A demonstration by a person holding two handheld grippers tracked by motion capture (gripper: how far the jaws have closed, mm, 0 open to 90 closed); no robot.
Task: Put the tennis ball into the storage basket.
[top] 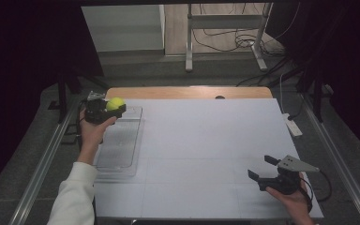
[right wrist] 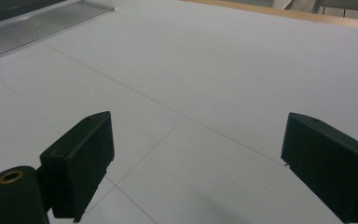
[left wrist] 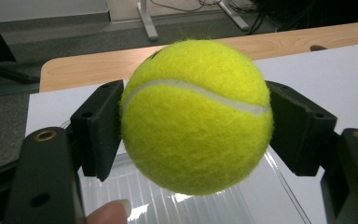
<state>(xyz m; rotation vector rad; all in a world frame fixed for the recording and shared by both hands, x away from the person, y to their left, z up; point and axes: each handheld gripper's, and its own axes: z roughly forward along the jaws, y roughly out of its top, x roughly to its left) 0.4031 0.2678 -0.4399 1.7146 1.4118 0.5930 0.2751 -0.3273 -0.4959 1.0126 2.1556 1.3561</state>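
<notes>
A white-covered wooden table (top: 206, 140) stands in a dim room with cables on the floor. At upper left, the left gripper (top: 104, 111) clamps a tennis ball (top: 115, 103) above a clear tray (top: 119, 140); at lower right, the right gripper (top: 262, 169) hangs wide apart, holding nothing.

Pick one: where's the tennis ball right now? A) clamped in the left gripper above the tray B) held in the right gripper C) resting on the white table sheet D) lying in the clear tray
A: the left gripper has its jaws pressed on both sides of the tennis ball, held over the clear tray.
</notes>
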